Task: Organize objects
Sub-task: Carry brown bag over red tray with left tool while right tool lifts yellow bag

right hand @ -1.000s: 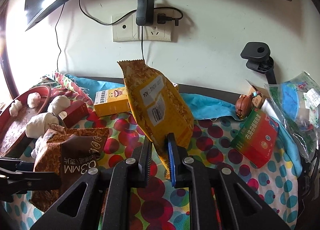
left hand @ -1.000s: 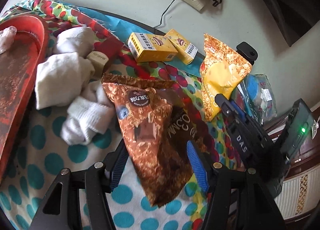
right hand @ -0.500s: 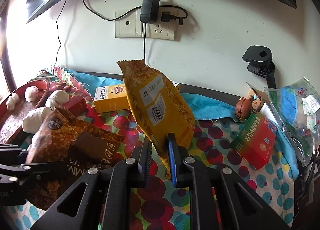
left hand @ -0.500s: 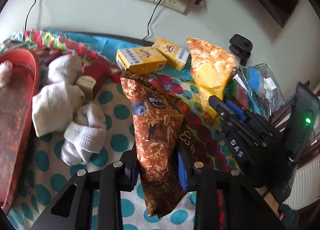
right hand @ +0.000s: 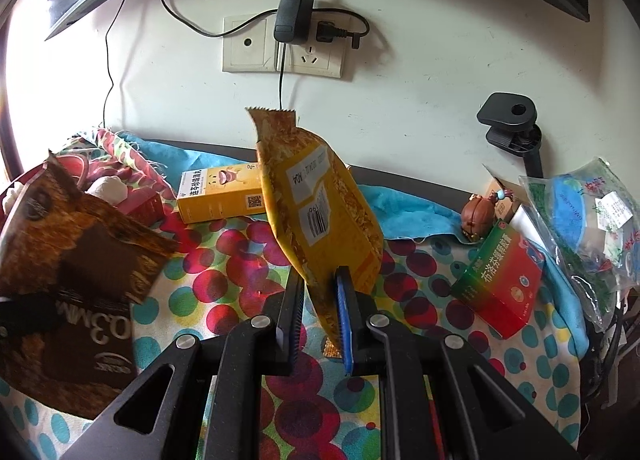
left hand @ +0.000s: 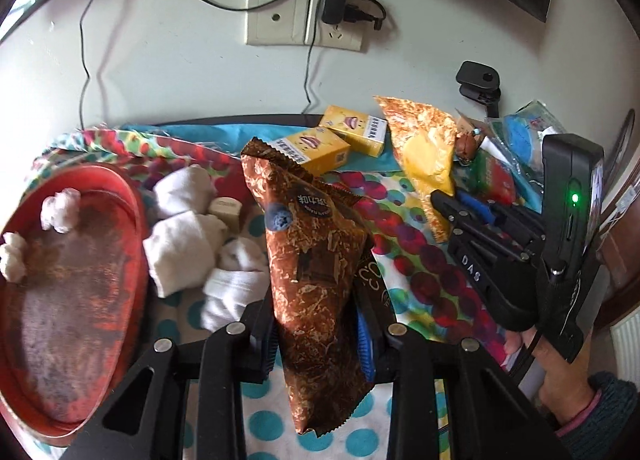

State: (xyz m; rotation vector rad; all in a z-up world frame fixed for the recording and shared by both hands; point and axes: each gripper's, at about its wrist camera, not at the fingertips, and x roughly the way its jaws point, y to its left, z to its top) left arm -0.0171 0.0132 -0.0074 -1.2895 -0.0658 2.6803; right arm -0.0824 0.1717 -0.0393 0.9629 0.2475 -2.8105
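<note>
Left wrist view: left tool (left hand: 318, 334), wide a second ago, now clamps brown snack bag (left hand: 316, 260), lifted at twelve o'clock; right tool (right hand: 318, 314) grips yellow snack bag (right hand: 324, 211).

Brown snack packet (left hand: 316, 260) stands upright, pinched low; yellow packet (right hand: 324, 215) (barcode side showing) tilts, likewise pinched

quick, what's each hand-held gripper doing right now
Left hand-held gripper: closed on the brown snack bag.
Right hand-held gripper: closed on the yellow snack bag.
</note>
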